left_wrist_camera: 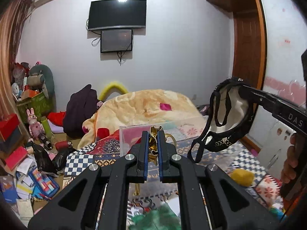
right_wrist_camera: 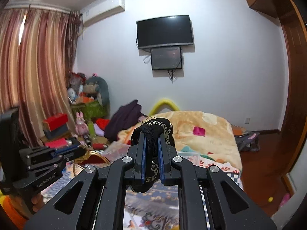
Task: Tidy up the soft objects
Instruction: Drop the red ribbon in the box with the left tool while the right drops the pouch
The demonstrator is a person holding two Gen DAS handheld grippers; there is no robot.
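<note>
You're mid-task: left tongs pinch a gold item above the clear box, right tongs pinch a black bra raised right of the box, neither stowed, yellow toy left on bed.

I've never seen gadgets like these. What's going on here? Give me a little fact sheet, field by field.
Place: bedroom, cluttered bed and floor
Left gripper: shut on a gold fabric item, held up above the bed
Right gripper: shut on a black bra with white lining, straps hanging free
Clear plastic box: on the bed, just beyond the left gripper
Bed cover: peach blanket bunched at the far end
Wall: dark TV with a smaller screen below
Floor at left: papers, boxes, pink bunny toy
</note>
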